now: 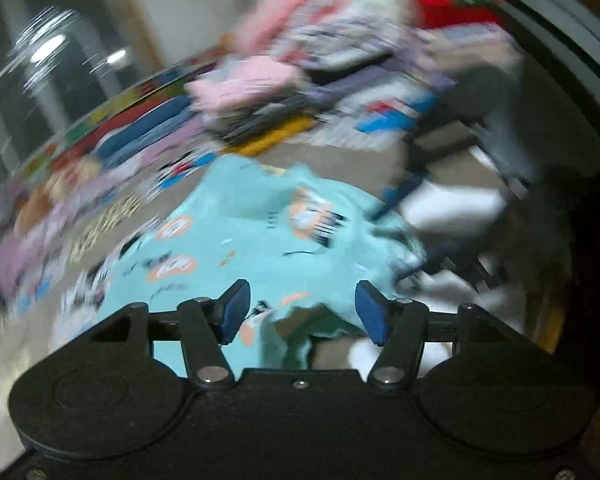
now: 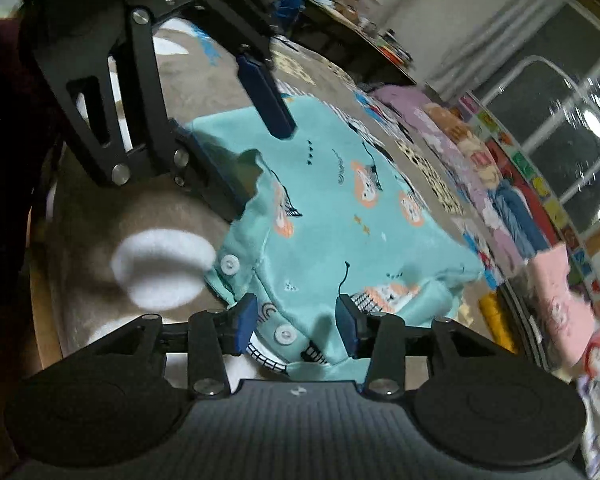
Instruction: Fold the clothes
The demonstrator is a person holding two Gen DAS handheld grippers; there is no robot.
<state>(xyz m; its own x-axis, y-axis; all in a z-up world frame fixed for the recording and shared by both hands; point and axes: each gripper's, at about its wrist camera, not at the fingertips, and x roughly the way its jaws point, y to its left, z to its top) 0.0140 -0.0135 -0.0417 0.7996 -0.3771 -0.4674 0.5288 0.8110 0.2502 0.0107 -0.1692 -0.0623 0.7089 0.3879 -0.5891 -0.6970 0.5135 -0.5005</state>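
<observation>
Both claws are spread wide with nothing pinched. The left claw [image 1: 302, 312] hangs just over the near hem of the teal baby garment [image 1: 252, 232], fabric showing between its blue pads [image 1: 234, 308], though that view is badly blurred. The right claw [image 2: 296, 326] sits over the snap-button end of the same garment [image 2: 340, 208], white snaps [image 2: 230, 265] right by its left pad. In the right wrist view the left claw [image 2: 236, 132] is above the garment's opposite end. The garment lies rumpled on a beige blanket [image 2: 172, 92] with white patches. Folded clothes [image 2: 500, 200] line the blanket's far edge, and a messier clothes pile [image 1: 340, 48] is heaped beyond the garment.
</observation>
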